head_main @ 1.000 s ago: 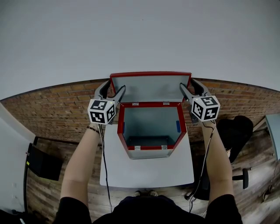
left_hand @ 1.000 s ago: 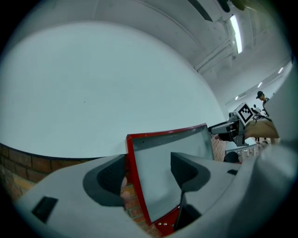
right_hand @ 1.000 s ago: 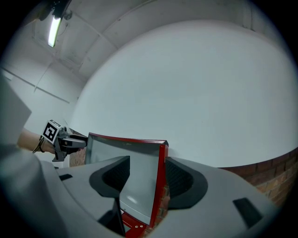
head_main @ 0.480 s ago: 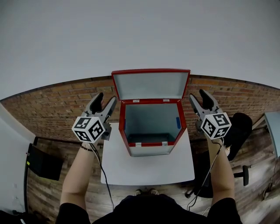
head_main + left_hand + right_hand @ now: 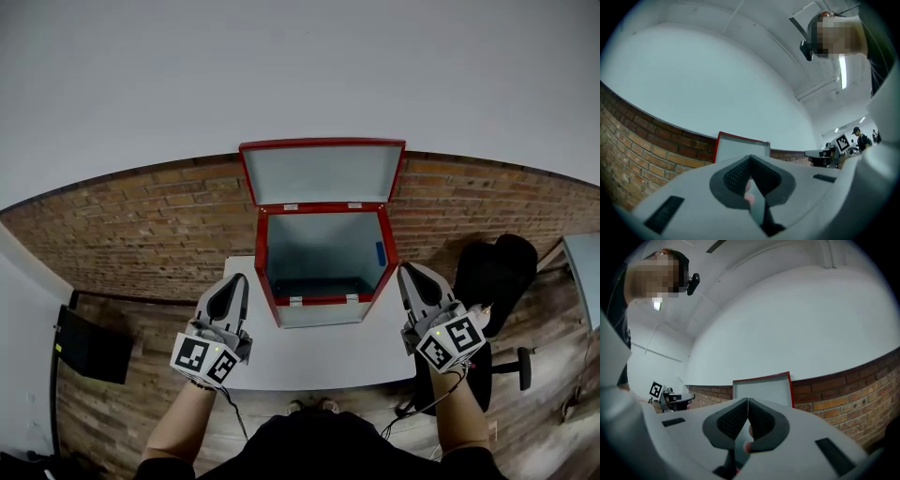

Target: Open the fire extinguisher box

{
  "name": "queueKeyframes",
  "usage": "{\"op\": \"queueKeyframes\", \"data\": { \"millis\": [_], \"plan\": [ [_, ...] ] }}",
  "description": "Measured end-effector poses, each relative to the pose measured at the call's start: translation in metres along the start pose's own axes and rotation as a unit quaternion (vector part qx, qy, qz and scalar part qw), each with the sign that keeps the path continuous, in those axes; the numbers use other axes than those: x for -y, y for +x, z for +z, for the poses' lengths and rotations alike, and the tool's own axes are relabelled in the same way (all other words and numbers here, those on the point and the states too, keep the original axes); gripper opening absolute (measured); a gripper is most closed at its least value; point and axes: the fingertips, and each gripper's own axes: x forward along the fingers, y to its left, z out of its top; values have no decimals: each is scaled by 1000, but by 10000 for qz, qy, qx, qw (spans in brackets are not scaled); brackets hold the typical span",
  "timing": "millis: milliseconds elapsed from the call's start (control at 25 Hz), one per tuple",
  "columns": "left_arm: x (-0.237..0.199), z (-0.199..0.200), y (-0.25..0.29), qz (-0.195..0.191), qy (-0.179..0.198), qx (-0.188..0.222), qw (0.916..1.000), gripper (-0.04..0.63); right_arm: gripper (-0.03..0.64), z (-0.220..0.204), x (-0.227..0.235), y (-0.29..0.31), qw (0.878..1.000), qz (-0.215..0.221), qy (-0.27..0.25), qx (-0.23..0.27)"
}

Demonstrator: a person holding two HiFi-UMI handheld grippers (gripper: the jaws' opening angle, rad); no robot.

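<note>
The red fire extinguisher box (image 5: pixel 323 272) stands on a small white table (image 5: pixel 309 352), its lid (image 5: pixel 322 173) upright against the wall and its grey inside bare. My left gripper (image 5: pixel 234 281) hovers by the table's left edge, apart from the box. My right gripper (image 5: pixel 411 274) hangs beside the box's right front corner without touching it. Both have just been closing, with nothing between the jaws. In the left gripper view the left gripper (image 5: pixel 750 158) is shut in front of the lid (image 5: pixel 740 149). The right gripper (image 5: pixel 747 401) is shut too, below the lid (image 5: pixel 761 390).
A brick wall (image 5: pixel 141 225) runs behind the table, with plain white wall above it. A black chair (image 5: pixel 502 272) stands to the right of the table, and a black flat object (image 5: pixel 89 349) lies on the wooden floor at the left.
Both grippers drew back from the sides of the raised lid toward the person and lower, to the table's sides. Their jaws went from open to shut. The lid stayed up.
</note>
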Motion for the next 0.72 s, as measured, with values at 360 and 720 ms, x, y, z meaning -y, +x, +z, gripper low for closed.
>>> {"op": "queueKeyframes", "data": {
  "millis": [360,720],
  "plan": [
    [45,-63,-40,-224,-153,-308,9992,49,20,-86,-61,-30,9974,92,583,-408],
    [64,-105,-57,-189,-321,-640,9973,49,18,-130,-76,-44,9946,-2,712,-757]
  ]
}}
